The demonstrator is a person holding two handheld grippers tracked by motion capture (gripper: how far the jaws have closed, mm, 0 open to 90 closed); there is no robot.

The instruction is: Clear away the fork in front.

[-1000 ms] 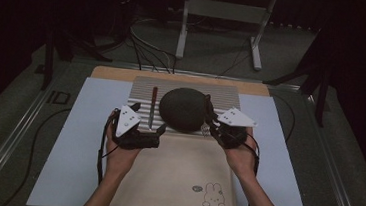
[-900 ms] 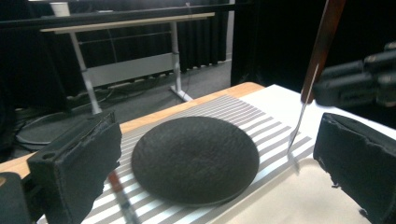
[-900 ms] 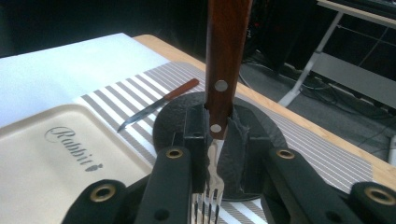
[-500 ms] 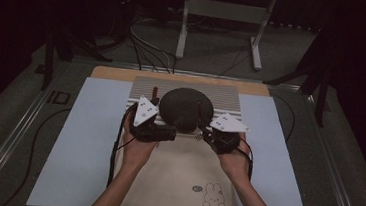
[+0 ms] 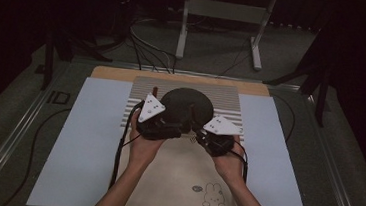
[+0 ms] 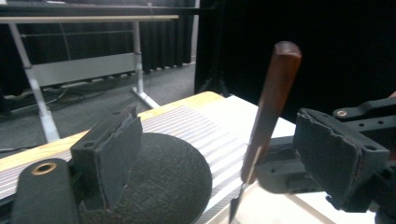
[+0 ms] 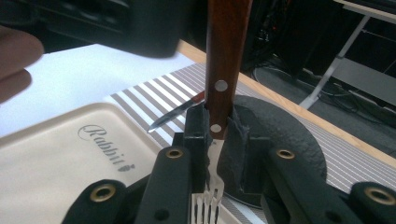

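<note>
The right gripper (image 7: 214,128) clamps an upright wooden-handled fork (image 7: 226,51) beside the dark round plate (image 5: 187,105); left gripper (image 6: 233,154) gapes.

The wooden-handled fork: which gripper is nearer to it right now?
Right. The right gripper has its fingers shut on the wooden-handled fork, holding it upright. The left gripper is open, with the fork's handle standing between its fingers, touching neither.
</note>
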